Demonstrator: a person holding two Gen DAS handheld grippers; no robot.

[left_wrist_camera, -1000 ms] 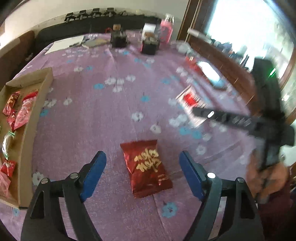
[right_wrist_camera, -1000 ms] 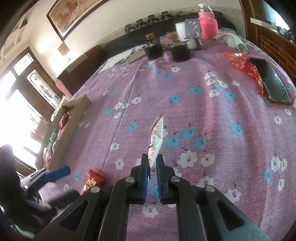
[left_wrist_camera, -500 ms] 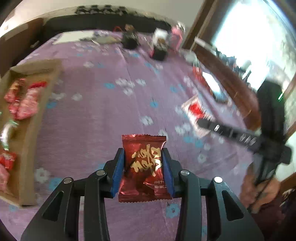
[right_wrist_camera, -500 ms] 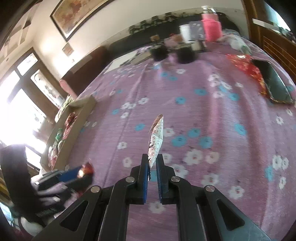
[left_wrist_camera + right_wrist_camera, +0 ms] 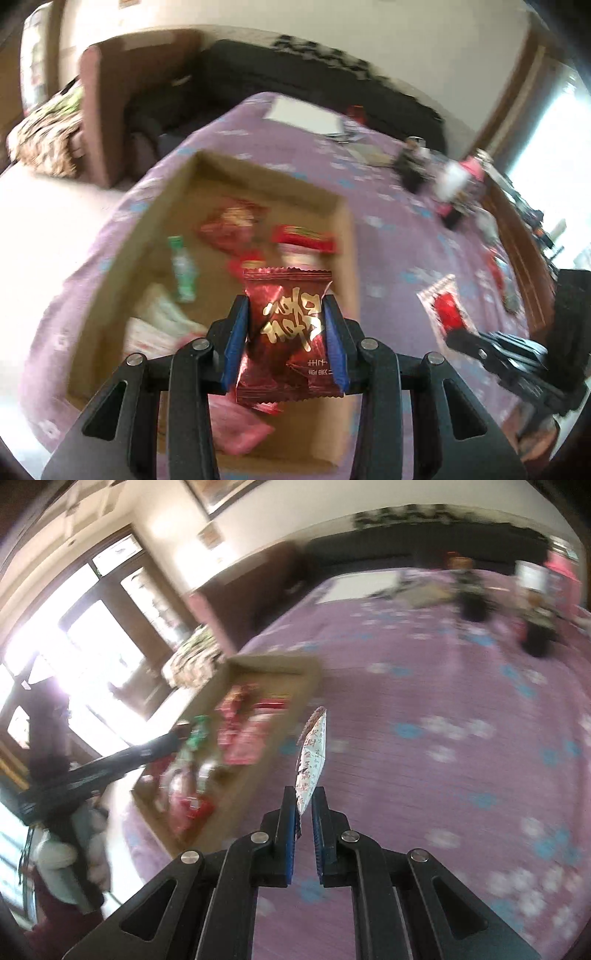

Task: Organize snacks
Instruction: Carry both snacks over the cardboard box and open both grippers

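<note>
My left gripper point(image 5: 286, 314) is shut on a dark red snack packet with gold lettering point(image 5: 288, 332), held in the air above the cardboard tray point(image 5: 343, 369). The tray holds several red packets and a small green bottle point(image 5: 183, 269). In the right wrist view my right gripper point(image 5: 304, 801) is shut on a thin white packet with red print point(image 5: 312, 753), seen edge-on over the purple tablecloth, just right of the cardboard tray point(image 5: 258, 786). The same white packet point(image 5: 445, 310) and right gripper point(image 5: 461, 341) appear at the right of the left wrist view.
A purple flowered tablecloth point(image 5: 461, 720) covers the table. Dark jars point(image 5: 472, 602), a white sheet point(image 5: 303, 114) and a pink container stand at the far end. A person's dark sleeve and left tool point(image 5: 92, 771) reach in from the left. A brown chair point(image 5: 107, 110) stands past the table edge.
My left gripper closed on the dark red packet, lifted it and carried it left over the tray. My right gripper, still holding the white packet, swung left toward the tray.
</note>
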